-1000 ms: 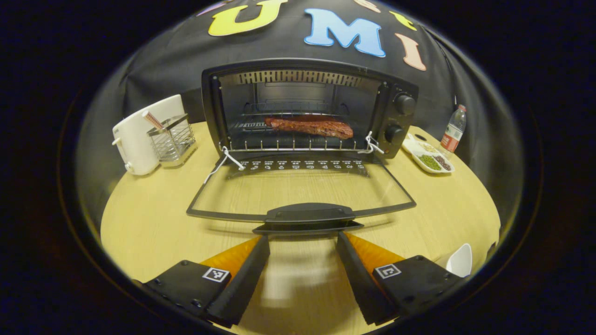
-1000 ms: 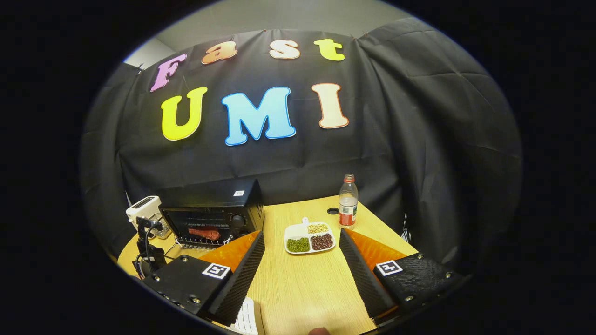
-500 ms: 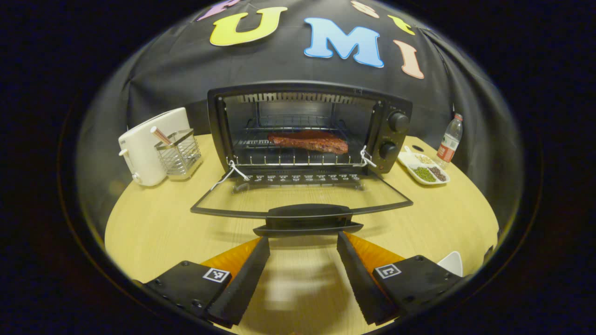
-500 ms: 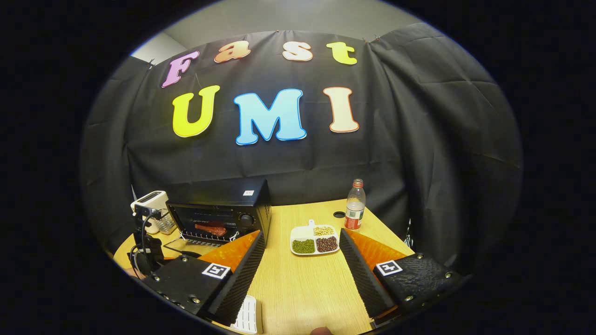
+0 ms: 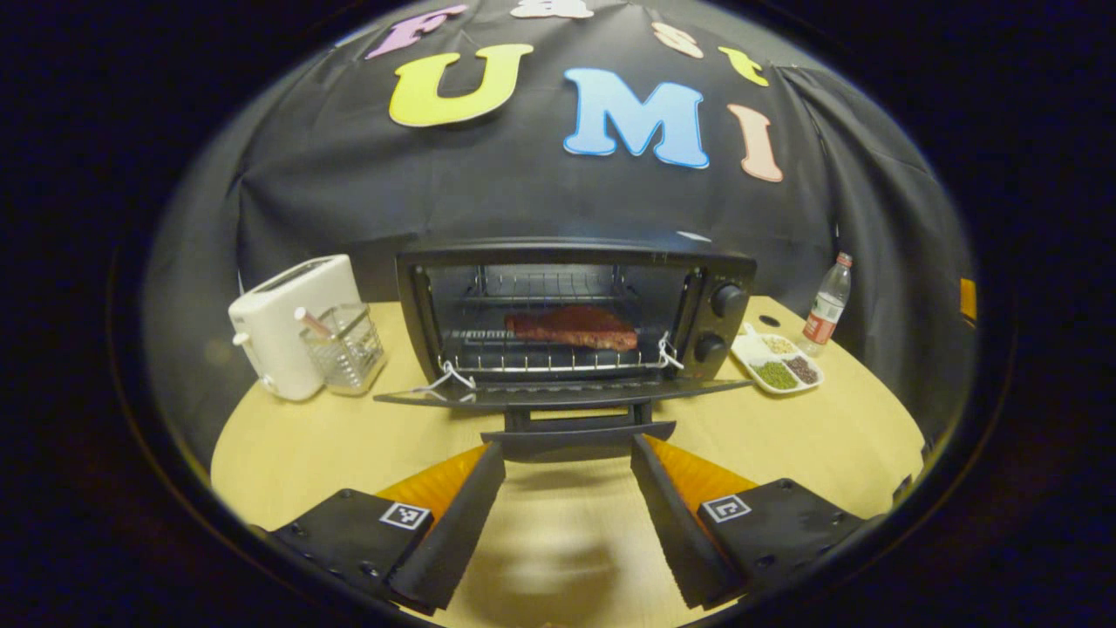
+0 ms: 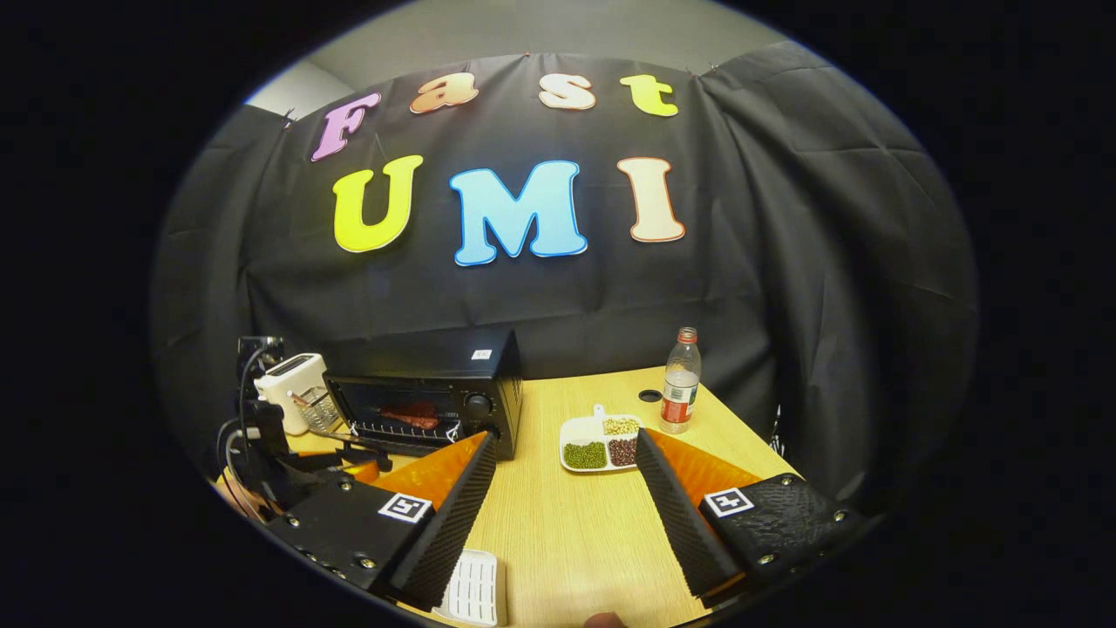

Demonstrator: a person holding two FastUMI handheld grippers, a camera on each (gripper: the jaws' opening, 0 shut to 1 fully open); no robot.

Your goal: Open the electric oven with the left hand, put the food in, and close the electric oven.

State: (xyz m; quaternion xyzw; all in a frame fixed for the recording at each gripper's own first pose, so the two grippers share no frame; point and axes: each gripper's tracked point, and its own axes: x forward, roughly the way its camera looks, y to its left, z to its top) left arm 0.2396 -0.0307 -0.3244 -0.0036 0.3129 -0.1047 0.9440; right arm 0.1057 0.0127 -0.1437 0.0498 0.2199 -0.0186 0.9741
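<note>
Wood table (image 5: 288,436) w/ oven (image 5: 575,318): your left gripper (image 5: 567,453), fingers spread, sits under the stiff hinged door's handle (image 5: 577,431) — lift there; right gripper (image 6: 565,471) gapes empty.

Black cloth wall (image 6: 785,262); round pale wood table (image 6: 575,532).

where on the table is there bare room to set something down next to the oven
Bare wood lies between the oven and the divided dish, running forward between the right tongs. Another free patch lies front left, below the toaster and wire basket. Crowded: directly before the oven, where the open door and left tongs sit.
</note>
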